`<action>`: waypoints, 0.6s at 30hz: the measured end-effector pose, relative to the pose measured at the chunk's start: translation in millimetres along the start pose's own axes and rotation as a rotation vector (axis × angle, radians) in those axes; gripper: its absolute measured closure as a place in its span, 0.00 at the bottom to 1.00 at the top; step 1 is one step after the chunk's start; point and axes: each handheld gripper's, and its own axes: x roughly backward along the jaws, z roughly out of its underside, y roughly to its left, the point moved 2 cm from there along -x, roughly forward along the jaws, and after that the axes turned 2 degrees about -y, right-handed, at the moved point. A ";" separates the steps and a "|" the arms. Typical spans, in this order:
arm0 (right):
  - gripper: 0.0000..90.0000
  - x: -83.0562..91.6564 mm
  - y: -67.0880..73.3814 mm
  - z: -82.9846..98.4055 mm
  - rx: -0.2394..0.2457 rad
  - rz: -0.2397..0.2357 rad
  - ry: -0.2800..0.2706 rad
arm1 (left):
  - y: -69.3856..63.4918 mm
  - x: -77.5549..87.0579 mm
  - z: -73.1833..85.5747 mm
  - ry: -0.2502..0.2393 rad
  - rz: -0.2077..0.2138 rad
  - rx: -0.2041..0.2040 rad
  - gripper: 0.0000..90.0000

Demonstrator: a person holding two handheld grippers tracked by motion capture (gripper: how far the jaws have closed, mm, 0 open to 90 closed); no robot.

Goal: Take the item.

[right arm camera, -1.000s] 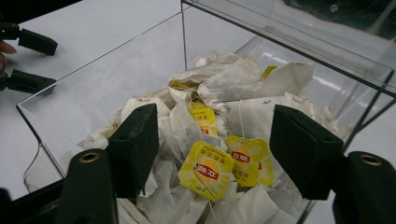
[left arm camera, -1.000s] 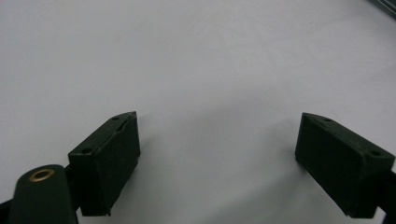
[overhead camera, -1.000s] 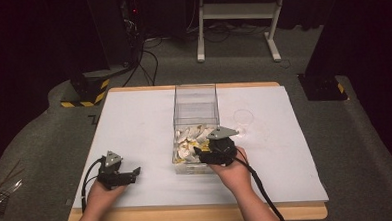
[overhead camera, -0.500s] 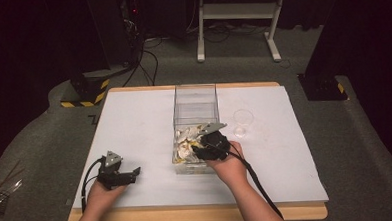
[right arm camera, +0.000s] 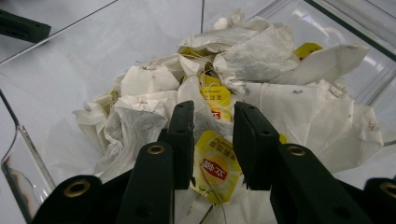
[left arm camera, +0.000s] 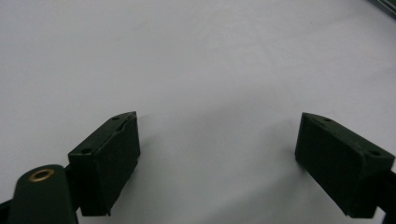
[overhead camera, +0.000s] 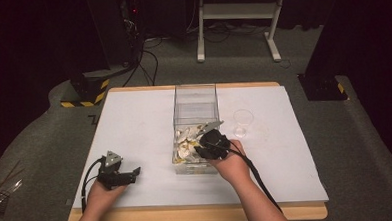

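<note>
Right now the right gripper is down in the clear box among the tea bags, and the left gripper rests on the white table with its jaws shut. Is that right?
Not quite. The left gripper has its jaws wide open, as the left gripper view shows. The rest holds: the right gripper is in the clear box among the tea bags.

Tea bags (overhead camera: 188, 143) too small to count from above; lower pile buried under right gripper (right arm camera: 212, 126), grip unclear.

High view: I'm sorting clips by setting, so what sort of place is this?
Probably a lab or studio: a white table on grey carpet, cables on the floor, and a metal stand behind.
</note>
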 end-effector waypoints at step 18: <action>0.74 -8.5 -6.0 0.8 -0.015 0.014 0.101 | 0.1 0.0 0.0 -0.001 0.001 0.001 0.16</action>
